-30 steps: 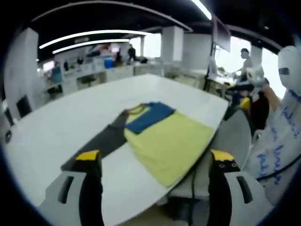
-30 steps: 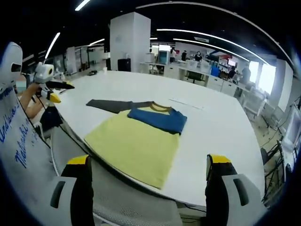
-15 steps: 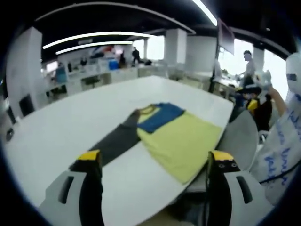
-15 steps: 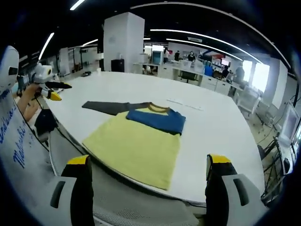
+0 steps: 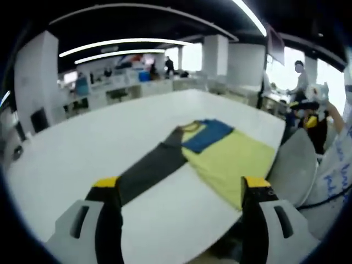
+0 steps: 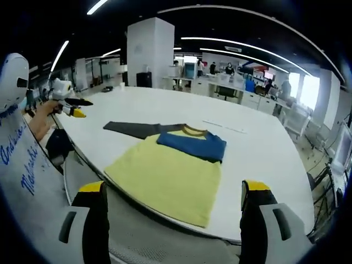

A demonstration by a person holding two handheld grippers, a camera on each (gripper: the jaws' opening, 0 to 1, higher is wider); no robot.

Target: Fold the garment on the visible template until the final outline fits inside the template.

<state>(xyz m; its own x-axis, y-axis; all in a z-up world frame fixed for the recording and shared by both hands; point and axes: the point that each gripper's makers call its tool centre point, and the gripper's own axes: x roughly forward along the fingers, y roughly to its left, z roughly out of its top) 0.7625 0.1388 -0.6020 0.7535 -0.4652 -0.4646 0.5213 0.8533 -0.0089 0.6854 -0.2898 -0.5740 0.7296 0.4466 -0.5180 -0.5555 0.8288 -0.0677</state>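
From the right gripper view I see the garment (image 6: 170, 168) lying flat on the big white table (image 6: 258, 148), close to the table's near curved edge. It is a long-sleeved shirt with a pale yellow body, a blue band across the chest and shoulders, and a mustard collar at the neck. One dark grey sleeve (image 6: 135, 128) stretches straight out sideways from the shoulder toward the table's left edge. The other sleeve appears folded over the chest; the blue part there lies doubled. The yellow hem reaches almost to the near edge of the table. I cannot make out a template outline under the cloth.

My right gripper (image 6: 175, 192) hangs above a grey chair back (image 6: 137, 231) just off the table edge, its yellow-tipped fingers (image 6: 256, 188) spread wide with nothing between them, apart from the shirt.

In the left gripper view the same garment (image 5: 225, 157) lies toward the table's right edge, the grey sleeve (image 5: 151, 168) running down toward my left gripper (image 5: 179, 187), whose jaws are also spread wide and empty. The left jaw tip overlaps the sleeve's cuff end in the picture; I cannot tell whether it touches.

The left gripper (image 6: 66, 102) also shows at the left of the right gripper view, held in a hand (image 6: 52, 107).
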